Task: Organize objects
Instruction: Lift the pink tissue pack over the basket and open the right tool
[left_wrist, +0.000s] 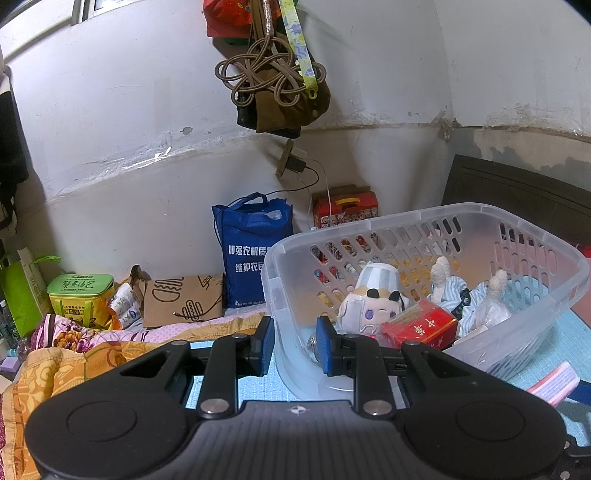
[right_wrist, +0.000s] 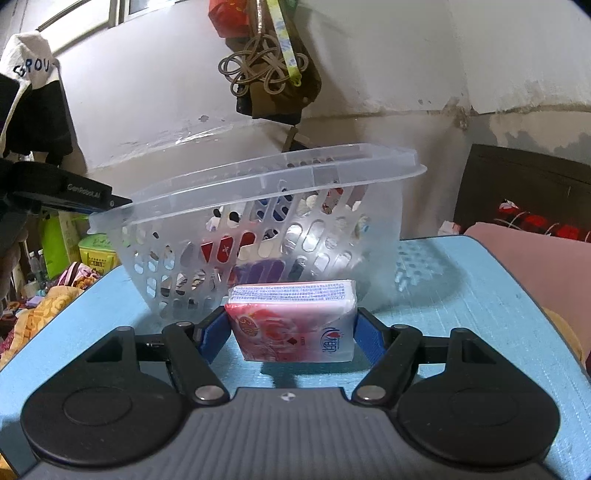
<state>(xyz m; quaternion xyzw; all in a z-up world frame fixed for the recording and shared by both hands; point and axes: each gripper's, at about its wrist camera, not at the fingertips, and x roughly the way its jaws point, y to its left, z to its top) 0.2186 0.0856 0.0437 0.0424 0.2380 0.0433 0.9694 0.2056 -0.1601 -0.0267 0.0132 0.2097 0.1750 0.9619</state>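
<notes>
A clear slotted plastic basket (left_wrist: 406, 216) stands tilted on a light blue mat (right_wrist: 461, 295). My left gripper (left_wrist: 295, 332) is shut on the basket's near left wall, one blue pad inside and one outside. In the basket lie a white plush toy (left_wrist: 369, 302), a red box (left_wrist: 421, 325) and a striped cloth figure (left_wrist: 461, 291). In the right wrist view the basket (right_wrist: 295, 166) rises just ahead, and the left gripper (right_wrist: 92, 201) grips its left corner. My right gripper (right_wrist: 291, 332) is shut on a pink tissue pack (right_wrist: 291, 321), held just above the mat in front of the basket.
Behind the basket, against the wall, stand a blue shopping bag (left_wrist: 251, 251), a brown paper bag (left_wrist: 181, 299), a green box (left_wrist: 79, 291) and a red tin (left_wrist: 345, 208). A flowery quilt (left_wrist: 74, 354) lies at the left. A dark headboard (right_wrist: 517, 184) and pink bedding (right_wrist: 535, 258) are at the right.
</notes>
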